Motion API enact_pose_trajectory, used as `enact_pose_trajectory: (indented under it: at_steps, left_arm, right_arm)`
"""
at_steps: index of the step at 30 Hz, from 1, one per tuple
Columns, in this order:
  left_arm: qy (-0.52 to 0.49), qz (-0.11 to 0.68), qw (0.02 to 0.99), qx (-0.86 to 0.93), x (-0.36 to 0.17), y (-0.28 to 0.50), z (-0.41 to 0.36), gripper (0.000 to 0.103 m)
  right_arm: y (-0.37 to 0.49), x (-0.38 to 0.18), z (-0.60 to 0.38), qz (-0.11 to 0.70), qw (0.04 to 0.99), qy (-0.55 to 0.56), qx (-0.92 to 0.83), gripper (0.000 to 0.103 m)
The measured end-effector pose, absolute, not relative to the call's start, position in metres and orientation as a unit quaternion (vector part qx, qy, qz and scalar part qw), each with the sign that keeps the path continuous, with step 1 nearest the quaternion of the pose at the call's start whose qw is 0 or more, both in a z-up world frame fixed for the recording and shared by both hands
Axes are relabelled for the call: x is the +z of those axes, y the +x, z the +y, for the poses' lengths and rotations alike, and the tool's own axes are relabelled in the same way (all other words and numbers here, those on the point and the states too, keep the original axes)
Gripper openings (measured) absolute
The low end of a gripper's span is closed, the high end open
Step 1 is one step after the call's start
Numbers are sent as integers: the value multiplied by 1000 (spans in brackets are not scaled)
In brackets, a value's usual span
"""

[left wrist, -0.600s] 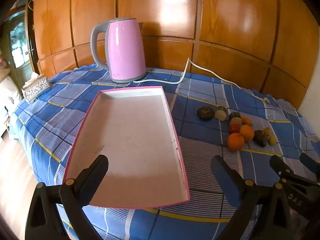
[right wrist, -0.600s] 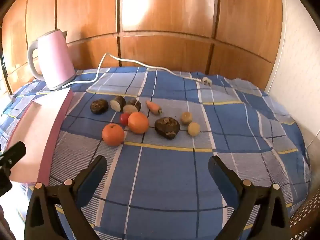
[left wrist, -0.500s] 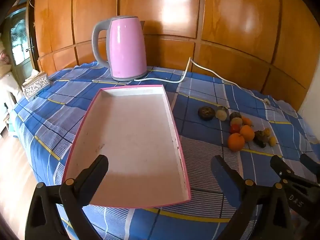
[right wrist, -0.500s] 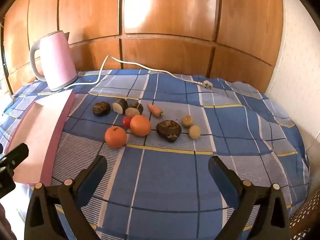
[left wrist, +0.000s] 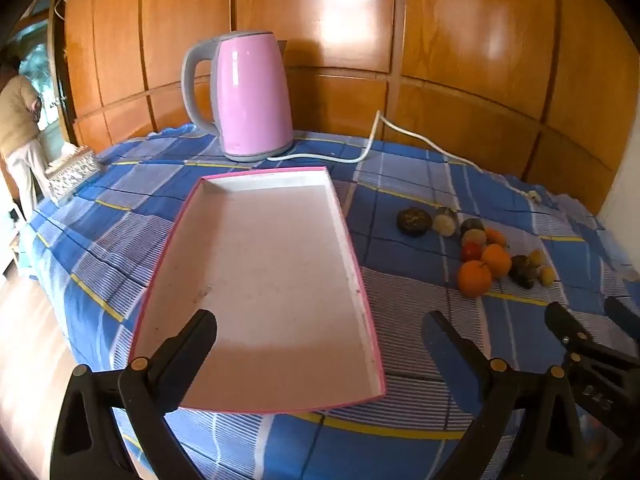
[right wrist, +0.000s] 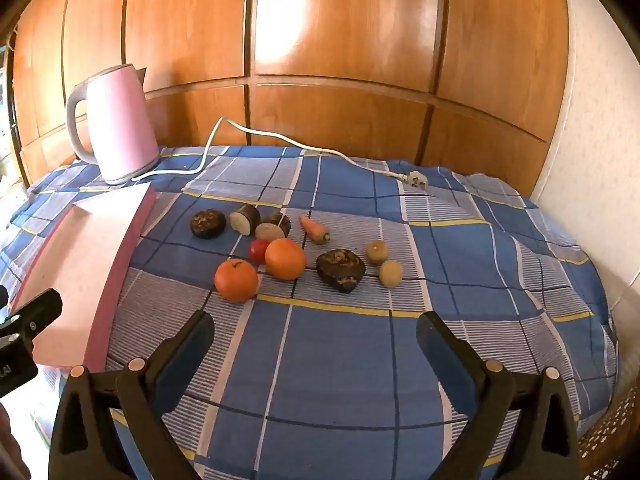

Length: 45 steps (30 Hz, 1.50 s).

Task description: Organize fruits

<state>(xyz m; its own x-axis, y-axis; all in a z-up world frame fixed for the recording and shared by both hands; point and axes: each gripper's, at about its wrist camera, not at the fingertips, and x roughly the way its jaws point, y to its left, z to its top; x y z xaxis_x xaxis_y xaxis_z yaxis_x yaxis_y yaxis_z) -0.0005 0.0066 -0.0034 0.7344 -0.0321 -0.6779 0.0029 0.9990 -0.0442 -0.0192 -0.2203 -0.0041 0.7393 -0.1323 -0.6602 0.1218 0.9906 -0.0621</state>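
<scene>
Both grippers hang with jaws spread wide and nothing between them: the left gripper [left wrist: 320, 334] hovers over the near end of a shallow pink-rimmed tray [left wrist: 352, 248], while the right gripper [right wrist: 316, 334] is poised above bare blue-checked tablecloth [right wrist: 340, 380], angled down toward a cluster of produce lying loose on the cloth. Nearest the right gripper sit two oranges [right wrist: 236, 280] [right wrist: 285, 258], close together, with a small red tomato [right wrist: 259, 250] tucked just behind them. To their right lies a dark, rough lump [right wrist: 341, 270] beside two small yellowish fruits [right wrist: 391, 273] [right wrist: 377, 251]. Farther back are a small carrot [right wrist: 315, 229], a round dark fruit [right wrist: 207, 223] and cut dark-skinned pieces with pale faces [right wrist: 245, 219]. None of the fruit is in the tray, which lies to the left of the cluster. Behind the tray stands a pink electric kettle [left wrist: 254, 98], its white cord [right wrist: 280, 138] trailing across the cloth to an unplugged end, against a wall of wooden panels [right wrist: 340, 40]. A person [left wrist: 18, 120] stands at the far left edge of the left wrist view.
</scene>
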Motion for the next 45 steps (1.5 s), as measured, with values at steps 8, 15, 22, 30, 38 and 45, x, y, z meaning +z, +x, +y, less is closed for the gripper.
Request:
enact_pose_trajectory:
  at_steps: [8,15,22,30,38,45]
  left_arm:
    - [-37,357,933,-18,0,-2,9,103]
    - [-37,352,935,-19,1,-4,9,103]
    - [-35,353,935,-17,1,-5,10,103]
    - [-25,348,937,-13,3,-7,9,103]
    - [-25,349,937,-14,3,-8,10,103]
    - [-21,351,936,-14,3,-7,9,103]
  right_arm:
    - [-21,-5,-218,347,935,-9,-69,103]
    - [-21,-4,-218,346,936,-8,-68,103]
    - [-21,-3,-216,344,937,-7,-64,103]
    - [-23,-2,-216,340,938,-6,-62,103]
    - [-24,-1,-216,337,939,-5,-61,103]
    - [-24,-2,-216,336,940,-3,-61,103]
